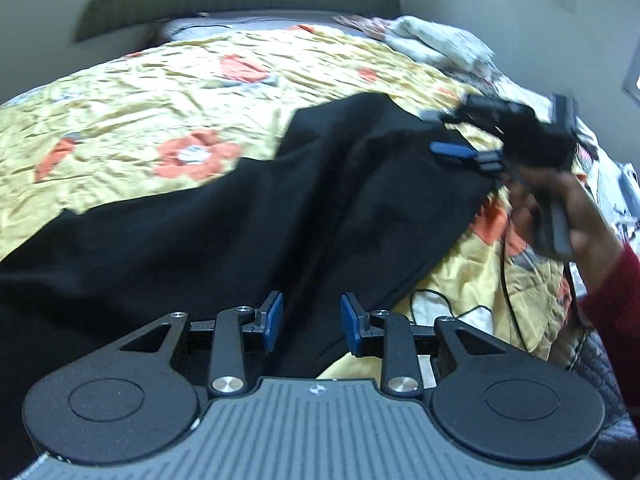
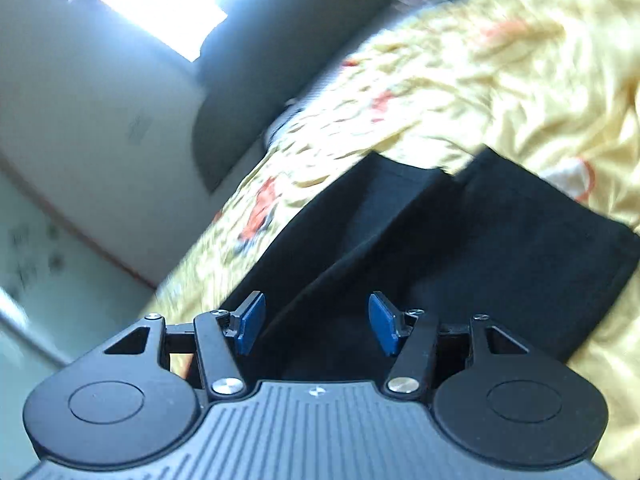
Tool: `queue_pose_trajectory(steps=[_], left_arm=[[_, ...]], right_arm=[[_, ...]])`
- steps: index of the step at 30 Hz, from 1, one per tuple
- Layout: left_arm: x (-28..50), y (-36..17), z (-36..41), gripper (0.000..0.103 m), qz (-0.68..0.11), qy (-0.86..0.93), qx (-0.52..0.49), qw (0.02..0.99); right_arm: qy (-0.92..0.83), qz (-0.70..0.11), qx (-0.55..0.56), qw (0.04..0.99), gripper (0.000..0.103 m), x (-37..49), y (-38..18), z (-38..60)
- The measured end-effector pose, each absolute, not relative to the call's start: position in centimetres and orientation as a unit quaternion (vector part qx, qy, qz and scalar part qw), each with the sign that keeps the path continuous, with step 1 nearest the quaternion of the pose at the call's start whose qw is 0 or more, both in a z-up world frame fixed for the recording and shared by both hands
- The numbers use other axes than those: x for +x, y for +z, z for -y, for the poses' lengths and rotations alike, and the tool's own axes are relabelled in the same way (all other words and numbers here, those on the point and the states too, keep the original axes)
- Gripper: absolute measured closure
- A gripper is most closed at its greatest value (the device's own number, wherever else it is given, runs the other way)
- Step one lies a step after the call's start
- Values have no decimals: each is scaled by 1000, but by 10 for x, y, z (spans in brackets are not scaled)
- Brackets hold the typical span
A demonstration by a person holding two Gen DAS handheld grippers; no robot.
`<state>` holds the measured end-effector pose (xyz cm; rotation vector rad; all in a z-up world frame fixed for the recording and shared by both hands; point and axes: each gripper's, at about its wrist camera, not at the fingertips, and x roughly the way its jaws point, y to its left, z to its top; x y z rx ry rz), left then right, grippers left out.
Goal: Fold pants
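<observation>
black pants (image 1: pixel 248 240) beneath both parted grippers (image 1: pixel 311 322)

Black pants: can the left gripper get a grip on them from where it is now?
Probably yes. The left gripper is open with the black pants directly ahead of its fingers, nothing lying between. The right gripper works the far edge, clear of it.

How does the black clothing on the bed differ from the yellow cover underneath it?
The pants are plain black, while the bedspread is yellow with orange flowers. The pants lie in broad soft folds; the bedspread looks shiny and finely crinkled all over. The pants cover only part of the bed, and the bedspread spreads well beyond them on every side in view. Both are cloth lying on the bed, and neither is held by a gripper.
</observation>
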<state>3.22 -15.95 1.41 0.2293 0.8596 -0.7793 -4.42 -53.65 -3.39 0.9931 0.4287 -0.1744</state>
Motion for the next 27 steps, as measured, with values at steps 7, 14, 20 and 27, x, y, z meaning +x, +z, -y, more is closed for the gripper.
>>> queue_pose_trajectory(steps=[7,14,20,27], left_arm=[[32,-2,182,65,-395,-357,150,833],[41,-11,189,60,-399,-345,144,837],[41,-14,202,51,-379,-344,170,842],[38,-21,216,45,-347,-332,200,854]], right_arm=[[-86,-169,523,831,45,-33,-42,554],[-115,-184,491,844,48,4,-41,553],[-112,-192,487,845,95,18,-40,552],[-53,-142,506,849,97,13,6,547]])
